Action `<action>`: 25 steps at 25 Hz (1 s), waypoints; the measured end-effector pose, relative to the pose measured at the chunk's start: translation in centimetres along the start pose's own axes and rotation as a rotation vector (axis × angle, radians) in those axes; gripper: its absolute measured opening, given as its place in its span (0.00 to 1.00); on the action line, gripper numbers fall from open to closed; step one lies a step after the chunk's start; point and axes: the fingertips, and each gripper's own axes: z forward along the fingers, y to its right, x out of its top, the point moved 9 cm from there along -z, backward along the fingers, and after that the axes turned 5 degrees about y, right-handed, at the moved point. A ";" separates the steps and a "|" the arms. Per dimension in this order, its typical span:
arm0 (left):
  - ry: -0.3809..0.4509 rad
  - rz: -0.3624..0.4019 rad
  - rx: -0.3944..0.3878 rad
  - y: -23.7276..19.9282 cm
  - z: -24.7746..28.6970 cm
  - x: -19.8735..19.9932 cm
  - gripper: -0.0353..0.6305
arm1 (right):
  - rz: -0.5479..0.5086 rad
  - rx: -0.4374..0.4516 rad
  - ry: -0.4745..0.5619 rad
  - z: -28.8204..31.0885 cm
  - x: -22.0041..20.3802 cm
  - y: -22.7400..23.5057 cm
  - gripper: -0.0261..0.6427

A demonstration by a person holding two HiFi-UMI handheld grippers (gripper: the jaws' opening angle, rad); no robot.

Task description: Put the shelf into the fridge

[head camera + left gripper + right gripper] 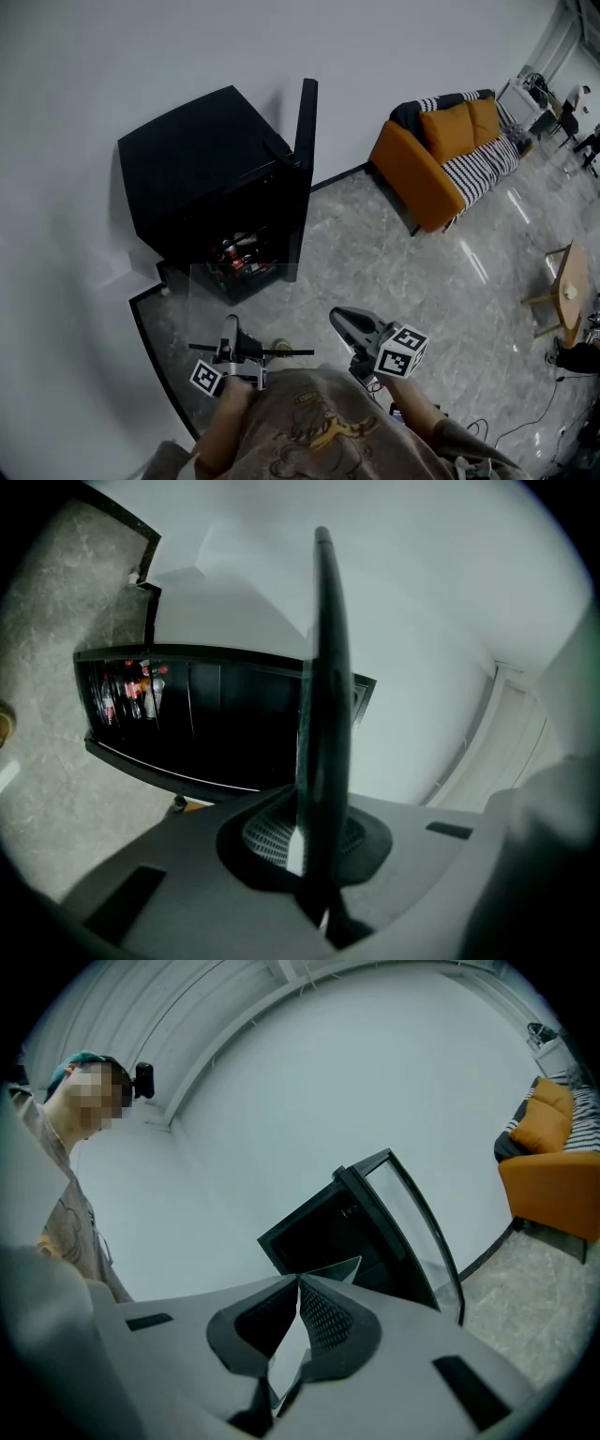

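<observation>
The left gripper [231,328] and the right gripper [342,322] each have their jaws pinching the near edge of a clear rectangular glass shelf [239,295]. The shelf is just in front of a small black fridge [202,173], whose door [304,169] is open.

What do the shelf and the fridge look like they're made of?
The shelf looks like clear glass or acrylic: the floor shows through it. The fridge casing looks matte black, probably painted metal or plastic, with little glare on top.
</observation>
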 end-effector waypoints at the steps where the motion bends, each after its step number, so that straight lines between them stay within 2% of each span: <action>1: 0.001 -0.001 0.002 -0.1 0.3 0.2 0.08 | 0.000 -0.002 0.001 0.4 0.0 0.1 0.07; 12: 0.019 -0.016 0.032 -1.4 2.5 0.4 0.08 | -0.009 -0.009 -0.009 2.6 1.9 1.8 0.07; 25: 0.128 0.004 0.024 -3.7 5.6 -1.4 0.08 | -0.046 0.080 -0.106 6.1 6.8 6.1 0.07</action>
